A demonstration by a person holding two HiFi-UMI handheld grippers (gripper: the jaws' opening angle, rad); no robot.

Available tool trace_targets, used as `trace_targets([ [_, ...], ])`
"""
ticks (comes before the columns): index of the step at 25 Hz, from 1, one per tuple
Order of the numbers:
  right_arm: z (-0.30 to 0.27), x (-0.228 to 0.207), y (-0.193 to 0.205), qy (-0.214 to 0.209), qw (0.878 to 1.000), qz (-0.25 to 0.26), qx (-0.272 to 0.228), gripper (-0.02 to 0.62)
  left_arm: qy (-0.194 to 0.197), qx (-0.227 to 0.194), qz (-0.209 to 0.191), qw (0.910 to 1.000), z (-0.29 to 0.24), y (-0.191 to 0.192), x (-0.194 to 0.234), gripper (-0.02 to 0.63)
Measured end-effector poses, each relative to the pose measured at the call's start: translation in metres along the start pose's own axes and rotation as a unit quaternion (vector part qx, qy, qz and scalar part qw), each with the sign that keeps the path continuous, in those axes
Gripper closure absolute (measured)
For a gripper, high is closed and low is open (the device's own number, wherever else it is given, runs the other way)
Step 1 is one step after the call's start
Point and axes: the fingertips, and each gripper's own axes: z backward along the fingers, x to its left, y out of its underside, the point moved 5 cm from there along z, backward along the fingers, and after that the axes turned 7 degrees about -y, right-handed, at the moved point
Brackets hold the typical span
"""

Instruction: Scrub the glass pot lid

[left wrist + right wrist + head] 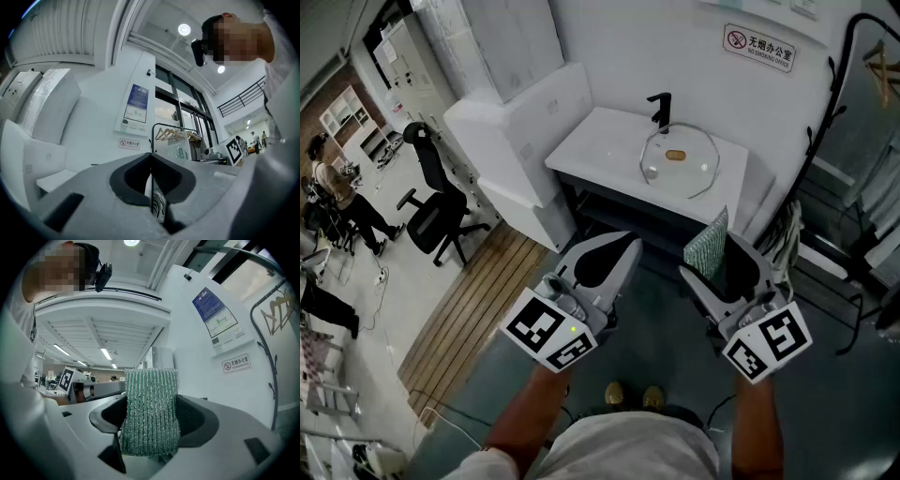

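The glass pot lid [692, 169] lies flat over the basin of the white sink counter [600, 141], its brown knob [676, 156] facing up, just in front of the black faucet [661, 111]. Both grippers hang well short of the counter, in front of my body. My left gripper [628, 246] is shut with nothing between its jaws, which also shows in the left gripper view [150, 157]. My right gripper [719, 251] is shut on a green scrub sponge [706, 246] that stands upright out of its jaws [151, 411]. Neither gripper view shows the lid.
Large white foam boxes [516, 131] stand against the counter's left side. A black office chair [431, 197] and a seated person [337, 197] are further left. A black clothes rack [853, 94] stands to the right. A no-smoking sign [759, 47] hangs on the wall.
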Motion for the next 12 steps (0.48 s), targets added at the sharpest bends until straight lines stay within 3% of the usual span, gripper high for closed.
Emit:
trace_targets([
  [12, -0.02, 0.002, 0.001, 0.004, 1.0, -0.007, -0.007, 0.267, -0.002, -0.003, 0.005, 1.0, 0.006, 0.001, 0.024, 0.591],
])
